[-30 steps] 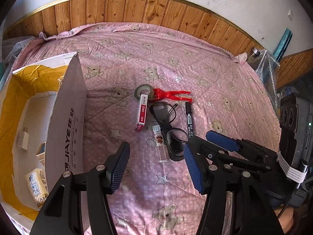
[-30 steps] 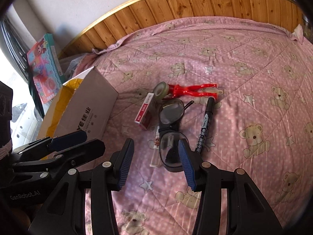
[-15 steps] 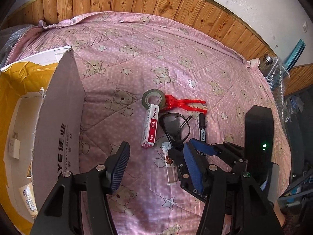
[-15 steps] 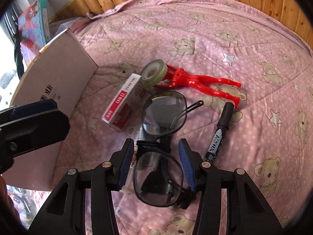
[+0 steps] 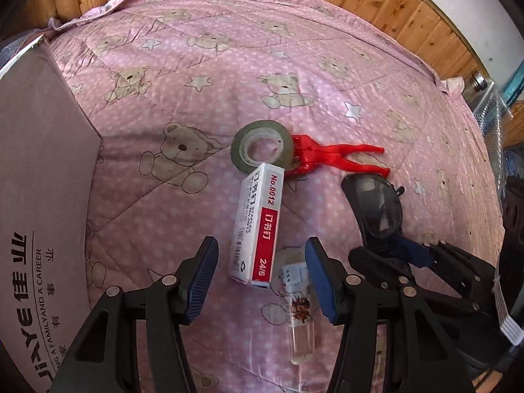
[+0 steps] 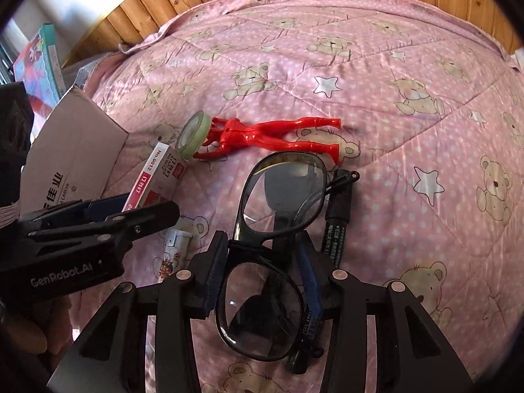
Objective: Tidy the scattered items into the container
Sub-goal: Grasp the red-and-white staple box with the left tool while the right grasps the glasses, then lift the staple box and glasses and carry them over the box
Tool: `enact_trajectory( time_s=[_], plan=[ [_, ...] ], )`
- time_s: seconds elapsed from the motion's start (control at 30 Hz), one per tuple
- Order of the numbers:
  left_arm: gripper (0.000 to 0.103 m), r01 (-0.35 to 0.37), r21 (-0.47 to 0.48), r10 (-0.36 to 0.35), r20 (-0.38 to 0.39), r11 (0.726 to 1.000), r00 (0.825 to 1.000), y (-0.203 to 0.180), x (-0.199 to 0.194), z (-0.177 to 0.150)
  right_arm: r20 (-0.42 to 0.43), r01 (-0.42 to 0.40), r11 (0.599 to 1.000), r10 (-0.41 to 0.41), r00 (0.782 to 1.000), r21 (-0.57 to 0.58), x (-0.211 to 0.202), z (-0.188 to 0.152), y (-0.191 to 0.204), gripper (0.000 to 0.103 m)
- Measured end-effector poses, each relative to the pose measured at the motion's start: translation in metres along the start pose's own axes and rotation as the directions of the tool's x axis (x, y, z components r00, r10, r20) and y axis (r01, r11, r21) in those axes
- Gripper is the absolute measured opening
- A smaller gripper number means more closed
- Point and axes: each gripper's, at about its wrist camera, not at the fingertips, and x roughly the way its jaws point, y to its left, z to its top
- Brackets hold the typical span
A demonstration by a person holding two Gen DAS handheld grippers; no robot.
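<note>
The cardboard box (image 5: 42, 196) stands at the left edge of the bed (image 5: 229, 65), and only its outer wall with printed letters can be seen; its inside is not visible. The scattered items lie close together on the pink quilt with bears and stars, to the right of the box.

The staple box (image 5: 258, 226), white and red, lies with its far end against the roll of tape (image 5: 262, 147). The red plastic pliers (image 5: 330, 157) touch the tape roll on its right side. A small clear vial (image 5: 299, 314) lies just beside the near end of the staple box. The black marker (image 6: 337, 226) lies beside the glasses (image 6: 278, 235), on their right.

The left hand-held gripper (image 5: 262, 281) is wide open and hovers over the near end of the staple box and the vial; the near end of the staple box lies between its blue pads (image 5: 201, 281), which seem not to touch it.

The right hand-held gripper (image 6: 262, 278) is narrowed around the glasses, near the bridge and the nearer lens. Its left pad seems to lie against the frame, and its right pad is seen through the lens, close to the frame. Whether the glasses are really clamped, I cannot tell. The far lens still points toward the pliers.
</note>
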Motion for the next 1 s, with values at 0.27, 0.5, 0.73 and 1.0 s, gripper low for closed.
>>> enact_trajectory(
  time_s=[0.27, 0.5, 0.73, 1.0],
  plan=[
    [0.015, 0.004, 0.01, -0.005, 0.065, 1.0, 0.998, 0.004, -0.015, -0.002, 0.034, -0.066, 0.995, 0.064, 0.997, 0.071, -0.017, -0.006, -0.01, 0.04],
    [0.015, 0.053, 0.015, -0.054, 0.099, 0.998, 0.994, -0.006, -0.046, -0.009, 0.073, -0.119, 0.988, 0.112, 0.991, 0.096, -0.04, -0.011, -0.006, 0.04],
    [0.015, 0.075, 0.026, -0.078, 0.127, 0.997, 0.989, -0.016, -0.072, -0.023, 0.102, -0.127, 0.989, 0.118, 0.988, 0.079, -0.064, -0.019, 0.011, 0.04],
    [0.015, 0.066, 0.046, -0.073, 0.179, 0.997, 0.981, -0.018, -0.108, -0.046, 0.13, -0.125, 0.991, 0.117, 0.985, 0.055, -0.089, -0.029, 0.031, 0.04]
  ],
)
